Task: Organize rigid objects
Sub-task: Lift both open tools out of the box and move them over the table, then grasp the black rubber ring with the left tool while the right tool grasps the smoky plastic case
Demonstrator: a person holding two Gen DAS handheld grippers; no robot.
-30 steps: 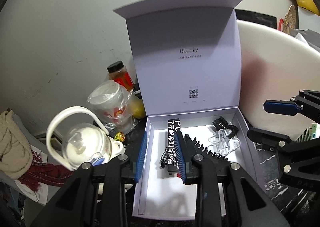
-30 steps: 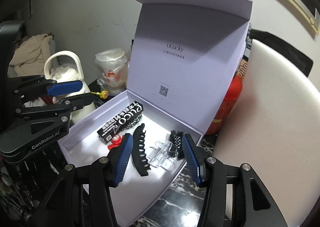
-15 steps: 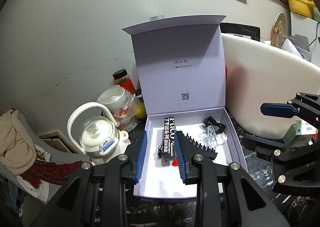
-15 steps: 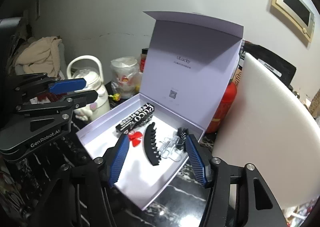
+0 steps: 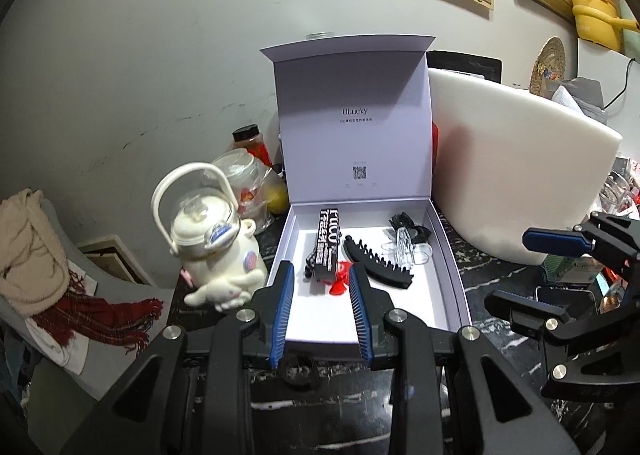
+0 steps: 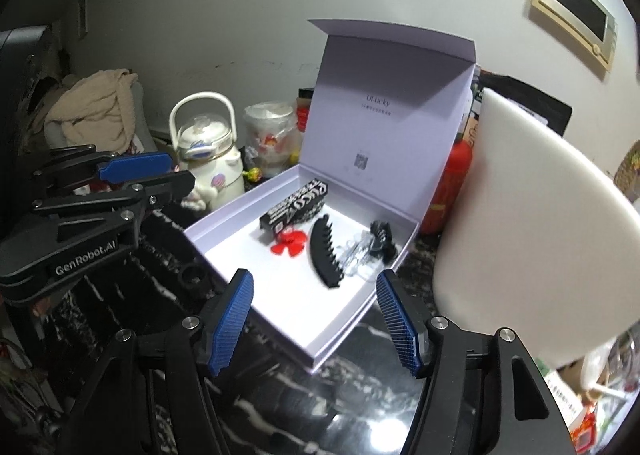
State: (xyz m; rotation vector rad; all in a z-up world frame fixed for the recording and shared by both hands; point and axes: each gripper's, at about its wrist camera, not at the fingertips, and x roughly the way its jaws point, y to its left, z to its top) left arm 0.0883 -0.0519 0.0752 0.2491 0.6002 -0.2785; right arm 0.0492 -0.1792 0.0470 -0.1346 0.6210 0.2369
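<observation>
Inside the open white cardboard box [image 5: 456, 275] already lie a black toothed hair claw [image 5: 378, 261], clear clip [image 5: 404, 245] and black printed carton [image 5: 327, 245]. Left gripper [image 5: 320, 309] is closed and empty, right gripper [image 6: 316, 319] is opening and empty; packing looks nearly finished.

The small print under the logo inside the box lid [image 5: 354, 111] is too fine to read. The black tangled item [image 5: 404, 223] at the box's far right corner sits partly behind the clear clip [image 5: 404, 245]; its kind is unclear. The red piece [image 5: 340, 281] is partly hidden by the left gripper's finger [image 5: 360, 307].
</observation>
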